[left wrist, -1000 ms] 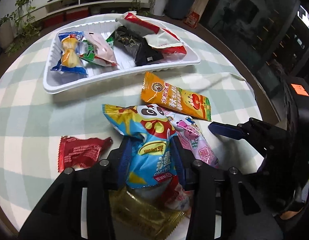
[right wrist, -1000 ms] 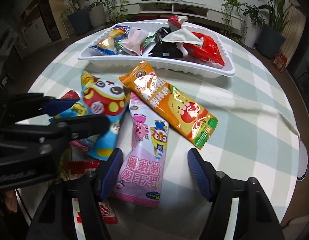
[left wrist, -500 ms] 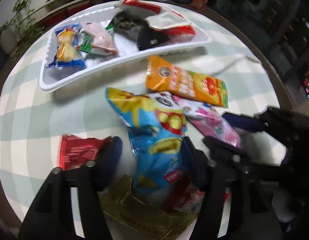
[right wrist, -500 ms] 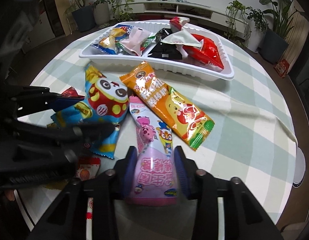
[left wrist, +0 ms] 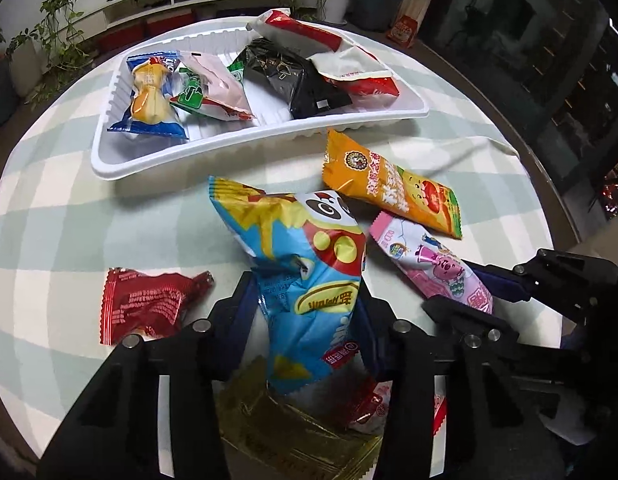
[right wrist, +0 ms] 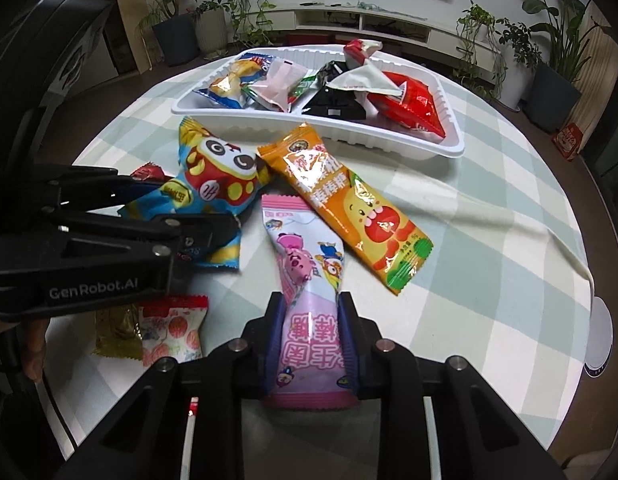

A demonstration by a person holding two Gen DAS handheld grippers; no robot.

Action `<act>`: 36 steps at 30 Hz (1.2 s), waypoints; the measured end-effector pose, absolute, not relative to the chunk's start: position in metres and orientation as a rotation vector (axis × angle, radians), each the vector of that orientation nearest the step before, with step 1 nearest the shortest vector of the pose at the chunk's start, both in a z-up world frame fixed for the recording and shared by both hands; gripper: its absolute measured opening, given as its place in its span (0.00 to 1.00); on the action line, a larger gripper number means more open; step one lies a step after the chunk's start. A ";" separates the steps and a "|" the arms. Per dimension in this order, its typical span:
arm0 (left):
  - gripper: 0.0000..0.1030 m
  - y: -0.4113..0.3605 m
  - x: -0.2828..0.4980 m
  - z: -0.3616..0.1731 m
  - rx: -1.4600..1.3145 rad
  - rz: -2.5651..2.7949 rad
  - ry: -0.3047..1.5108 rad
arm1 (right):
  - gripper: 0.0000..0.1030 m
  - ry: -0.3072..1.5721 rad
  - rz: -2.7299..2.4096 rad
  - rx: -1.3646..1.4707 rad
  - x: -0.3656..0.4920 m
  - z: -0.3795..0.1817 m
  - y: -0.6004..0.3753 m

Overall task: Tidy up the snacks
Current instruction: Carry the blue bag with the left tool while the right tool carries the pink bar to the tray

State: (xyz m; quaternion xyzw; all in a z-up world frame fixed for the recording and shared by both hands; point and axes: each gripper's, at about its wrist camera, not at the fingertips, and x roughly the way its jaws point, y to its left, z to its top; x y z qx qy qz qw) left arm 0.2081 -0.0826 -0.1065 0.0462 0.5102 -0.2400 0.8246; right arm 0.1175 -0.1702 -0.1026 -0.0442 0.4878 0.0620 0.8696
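Observation:
On the checked tablecloth lies a blue panda snack bag [left wrist: 301, 264], its lower half crumpled between the pads of my left gripper [left wrist: 305, 292]; the jaws are closing and press on it. The bag [right wrist: 217, 176] and left gripper [right wrist: 197, 208] also show in the right wrist view. A pink cartoon packet [right wrist: 305, 248] is pinched narrow at its near end by my right gripper [right wrist: 311, 300], whose jaws are closing on it. In the left wrist view the right gripper [left wrist: 461, 292] holds the pink packet [left wrist: 425, 264] at the right.
A white tray [left wrist: 229, 148] with several snacks stands at the back. An orange packet [left wrist: 393, 188] lies before it. A dark red wrapper [left wrist: 145, 300] lies left, with a gold wrapper [left wrist: 293, 432] and a strawberry candy [right wrist: 173, 328] near the table's front edge.
My left gripper opened around the blue bag and has closed on it again. My right gripper moved onto the pink packet's near end and closed from wide open to a pinch.

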 end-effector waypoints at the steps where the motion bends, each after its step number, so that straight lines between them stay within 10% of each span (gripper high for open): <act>1: 0.41 -0.080 0.206 -0.106 0.090 -0.513 1.082 | 0.27 1.016 0.130 -0.089 0.116 -0.102 -0.171; 36: 0.39 -0.022 0.125 -0.051 -0.100 -0.559 0.947 | 0.27 0.905 0.179 0.104 0.074 -0.044 -0.207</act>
